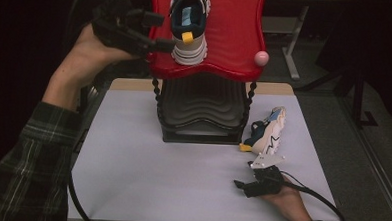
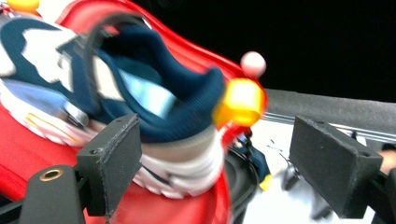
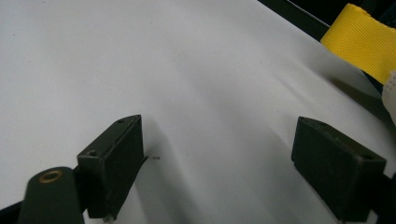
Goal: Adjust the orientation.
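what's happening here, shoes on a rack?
A person works two handheld grippers at a table. The left gripper, jaws open, is at the heel of a sneaker sitting on the rack's red top shelf. The right gripper, open, rests low over the table near the second sneaker lying beside the rack.

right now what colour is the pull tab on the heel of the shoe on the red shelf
Yellow; the pull tab shows best in the left gripper view.
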The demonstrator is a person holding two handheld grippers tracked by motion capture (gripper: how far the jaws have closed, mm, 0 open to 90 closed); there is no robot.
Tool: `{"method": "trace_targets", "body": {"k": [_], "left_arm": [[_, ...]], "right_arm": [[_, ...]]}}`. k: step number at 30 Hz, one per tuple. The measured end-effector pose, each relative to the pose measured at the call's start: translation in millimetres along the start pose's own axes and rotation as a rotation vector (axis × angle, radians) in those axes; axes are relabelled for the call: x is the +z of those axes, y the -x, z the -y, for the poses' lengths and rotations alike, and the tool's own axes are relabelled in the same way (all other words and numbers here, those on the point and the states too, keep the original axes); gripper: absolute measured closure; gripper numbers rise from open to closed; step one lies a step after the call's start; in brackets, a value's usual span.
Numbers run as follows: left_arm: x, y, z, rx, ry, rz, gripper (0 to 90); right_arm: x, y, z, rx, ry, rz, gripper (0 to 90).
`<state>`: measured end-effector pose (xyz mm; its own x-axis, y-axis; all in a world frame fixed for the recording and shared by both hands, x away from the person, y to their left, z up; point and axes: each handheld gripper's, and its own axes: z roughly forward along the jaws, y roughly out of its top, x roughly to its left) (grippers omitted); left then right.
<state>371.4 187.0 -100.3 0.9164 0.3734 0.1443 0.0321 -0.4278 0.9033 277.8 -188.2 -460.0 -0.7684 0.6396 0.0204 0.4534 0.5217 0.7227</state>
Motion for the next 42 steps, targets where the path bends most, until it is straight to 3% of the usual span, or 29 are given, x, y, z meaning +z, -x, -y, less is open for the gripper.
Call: {"method": "trace_targets", "body": {"k": [8, 10, 16, 20, 25, 31, 42], "left_arm": [[5.6, 32.1, 36.7, 0.002, -0.026, 0.033, 16.4], [7.6, 40.1, 47.2, 0.000, -0.029, 0.043, 16.4], [16.7, 59.8, 82.1, -0.014, -0.053, 0.053, 17.0], [28.6, 72.6, 113.8, -0.029, -0.079, 0.056, 16.9], [46.3, 86.6, 153.6, -0.043, -0.118, 0.066, 16.9], [65.7, 102.7, 192.1, -0.071, -0.145, 0.094, 16.1], [96.7, 121.0, 253.3, -0.143, -0.174, 0.123, 15.2]], "right_arm": [[-0.5, 0.3, -0.7, 0.000, -0.006, -0.003, 18.0], [-4.3, 1.5, -2.2, -0.005, -0.013, -0.017, 29.9], [-20.1, 5.3, -7.9, 0.002, 0.040, -0.059, 47.5], [-31.3, 6.3, -11.5, -0.005, 0.100, -0.082, 65.2], [-42.8, 9.8, -16.3, 0.009, 0.119, -0.097, 85.2], [-52.4, 21.7, -23.2, 0.062, 0.112, -0.093, 89.4], [-68.3, 48.4, -43.3, 0.078, 0.163, 0.001, 89.6]]}}
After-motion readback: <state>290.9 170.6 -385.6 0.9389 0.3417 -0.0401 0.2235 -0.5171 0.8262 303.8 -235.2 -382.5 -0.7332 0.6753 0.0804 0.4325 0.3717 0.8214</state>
